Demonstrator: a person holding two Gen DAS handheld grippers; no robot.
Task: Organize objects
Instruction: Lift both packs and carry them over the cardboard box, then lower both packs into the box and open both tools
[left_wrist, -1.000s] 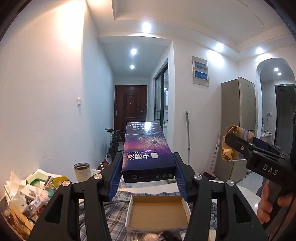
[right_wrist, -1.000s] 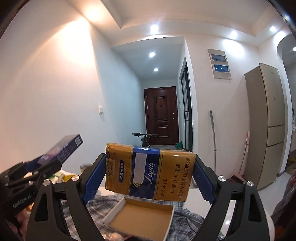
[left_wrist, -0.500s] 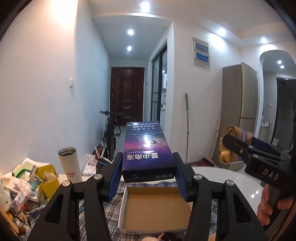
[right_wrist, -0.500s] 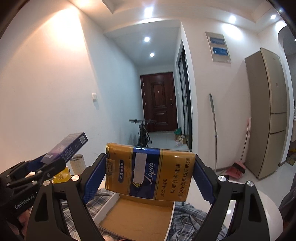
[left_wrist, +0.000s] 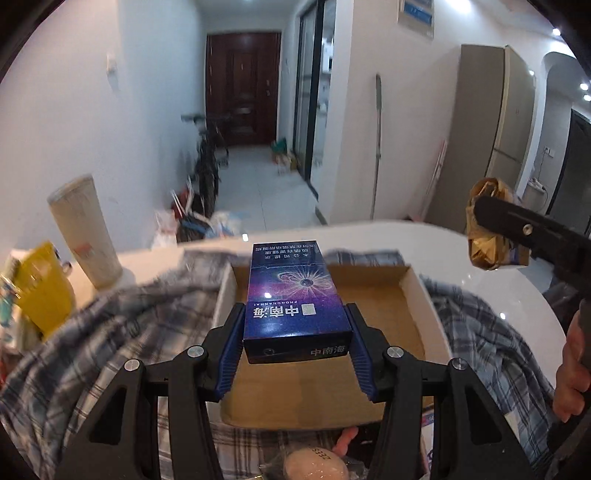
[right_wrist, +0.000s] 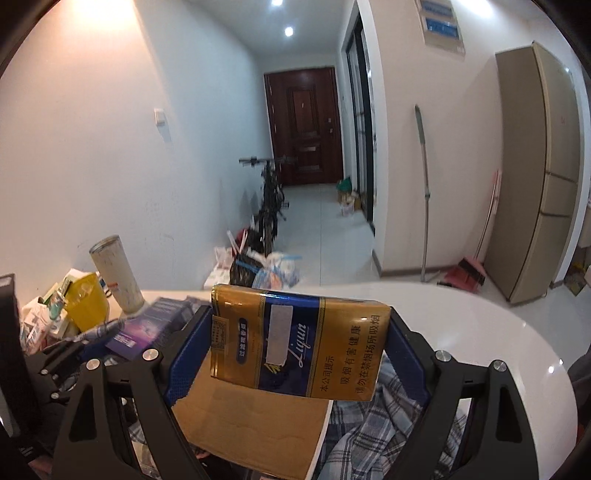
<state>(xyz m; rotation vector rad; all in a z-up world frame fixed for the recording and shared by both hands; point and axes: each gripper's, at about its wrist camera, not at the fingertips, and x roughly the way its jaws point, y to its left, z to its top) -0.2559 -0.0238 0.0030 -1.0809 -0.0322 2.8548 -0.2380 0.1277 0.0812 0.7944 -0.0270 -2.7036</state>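
My left gripper (left_wrist: 295, 332) is shut on a dark blue and purple cigarette carton (left_wrist: 291, 295), held above an open shallow cardboard box (left_wrist: 391, 325). My right gripper (right_wrist: 299, 347) is shut on a gold and blue cigarette carton (right_wrist: 295, 347), held crosswise over the same box (right_wrist: 251, 428). The right gripper and its gold carton (left_wrist: 487, 236) show at the right of the left wrist view. The blue carton (right_wrist: 147, 328) shows at the left of the right wrist view.
The box lies on a plaid cloth (left_wrist: 110, 354) over a white round table (right_wrist: 480, 332). A tall white tumbler (left_wrist: 85, 229), a yellow container (left_wrist: 40, 291) and a heap of packets (right_wrist: 40, 325) stand at the left. A beige round object (left_wrist: 317, 465) lies near the front.
Both grippers have tilted down and come lower over the box, each still holding its carton. The table and cloth now fill more of both views.
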